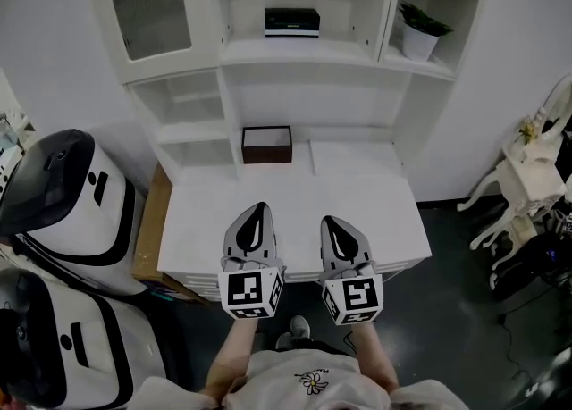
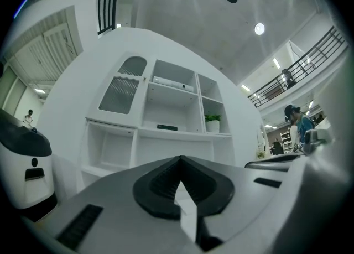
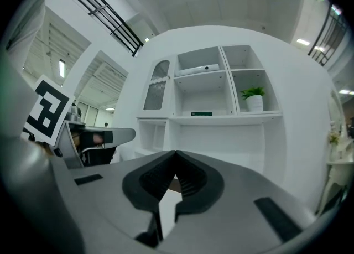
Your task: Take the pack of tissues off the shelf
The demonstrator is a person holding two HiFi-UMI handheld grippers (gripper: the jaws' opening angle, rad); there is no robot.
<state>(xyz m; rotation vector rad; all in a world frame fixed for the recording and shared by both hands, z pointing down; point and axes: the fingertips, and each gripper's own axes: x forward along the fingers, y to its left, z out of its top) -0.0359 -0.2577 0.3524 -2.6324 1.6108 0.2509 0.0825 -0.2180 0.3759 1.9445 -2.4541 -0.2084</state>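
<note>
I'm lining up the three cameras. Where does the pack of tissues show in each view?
Head view: the pack of tissues lies top centre, on the middle shelf.
Left gripper view: a small dark strip just below centre.
Right gripper view: a thin dark strip near centre, slightly right.
Shared landmark: the potted plant, one compartment to its right.
</note>
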